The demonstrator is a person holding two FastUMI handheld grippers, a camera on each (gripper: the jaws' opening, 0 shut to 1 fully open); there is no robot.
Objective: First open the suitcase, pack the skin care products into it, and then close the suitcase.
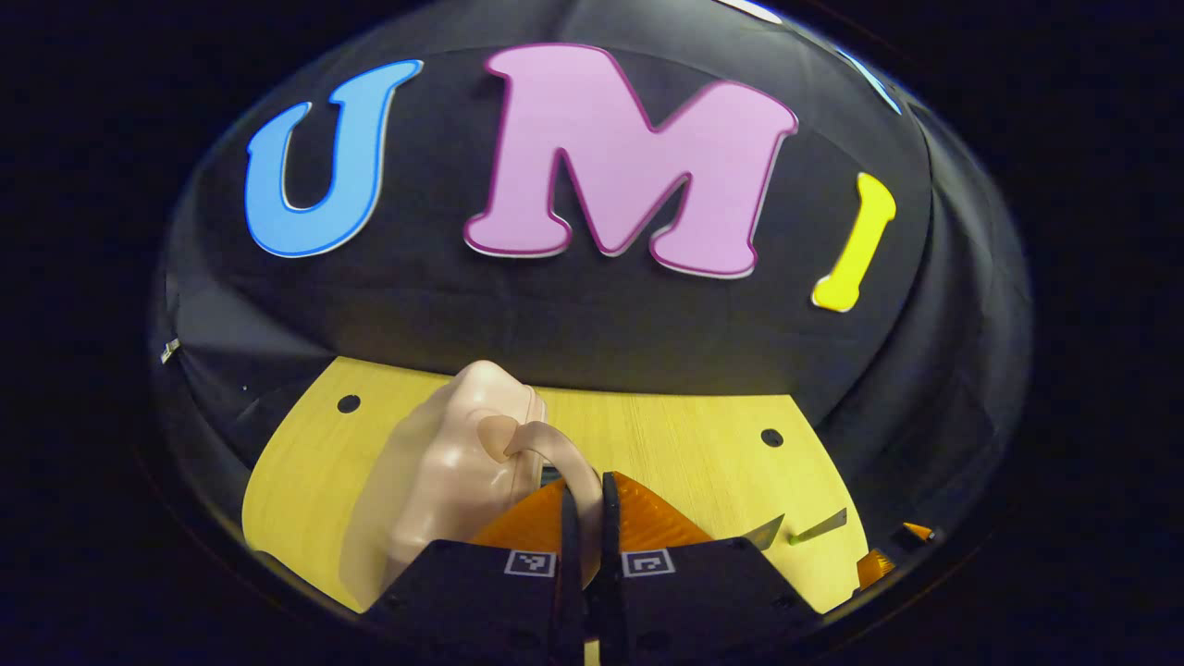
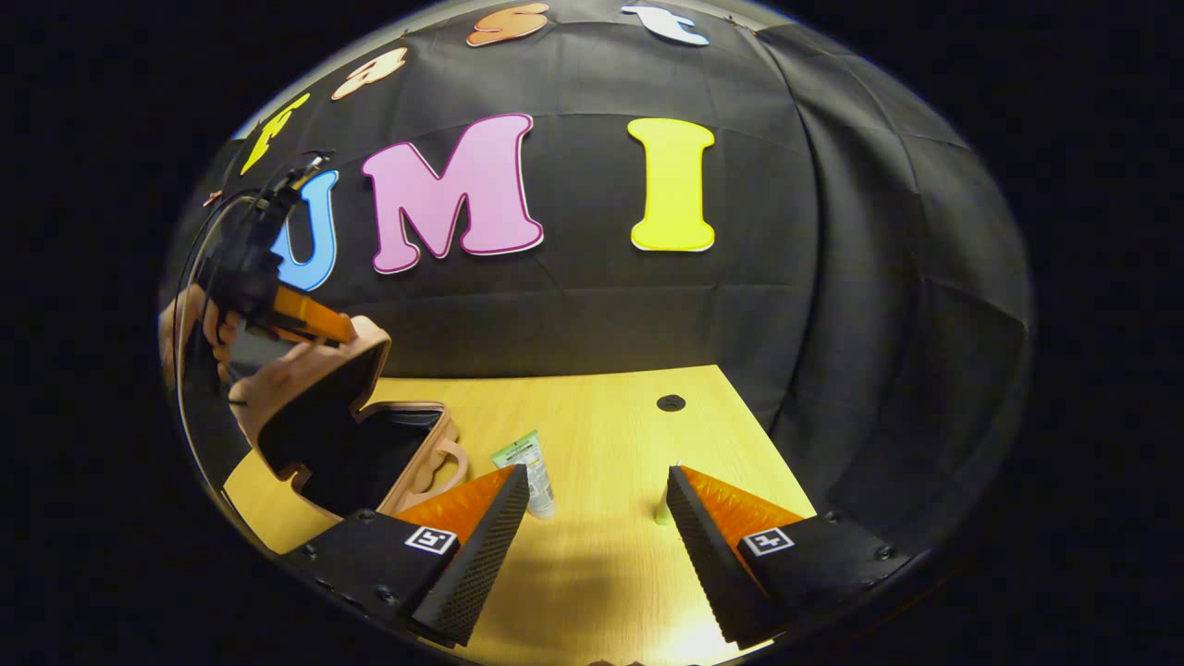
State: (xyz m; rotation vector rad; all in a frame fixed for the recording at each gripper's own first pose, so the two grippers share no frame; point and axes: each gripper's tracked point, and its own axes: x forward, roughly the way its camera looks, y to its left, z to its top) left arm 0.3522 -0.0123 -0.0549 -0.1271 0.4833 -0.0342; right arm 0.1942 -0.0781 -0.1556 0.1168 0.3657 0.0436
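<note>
The suitcase (image 2: 351, 435) is a small peach-pink hard-shell case with a dark lining, sitting at the left end of the light wooden surface (image 2: 610, 435). In the right gripper view it stands open: the lid (image 2: 319, 388) is raised and tilted back, showing its dark inside, and the base lies flat with its curved handle (image 2: 450, 460) facing the middle of the surface. In the left gripper view I see the lid's smooth pink outer shell (image 1: 435, 472) close up, with a second curved handle (image 1: 555, 453) arching towards me.

My left gripper (image 1: 585, 518) has its fingers drawn nearly together around that lid handle, which passes right between the tips, so it is clamped on the handle. From the right gripper view, this left gripper (image 2: 319, 322) sits at the top edge of the lid, angled downward, with my hand (image 2: 190, 328) behind it and a cable looping up from it.

My right gripper (image 2: 597, 513) hovers low over the surface with its fingers spread wide and nothing between them. Just beyond its left finger lies a white and green skin care tube (image 2: 532, 467), near the suitcase base. A small pale green item (image 2: 663, 511) sits by the right finger; I cannot tell what it is
</note>
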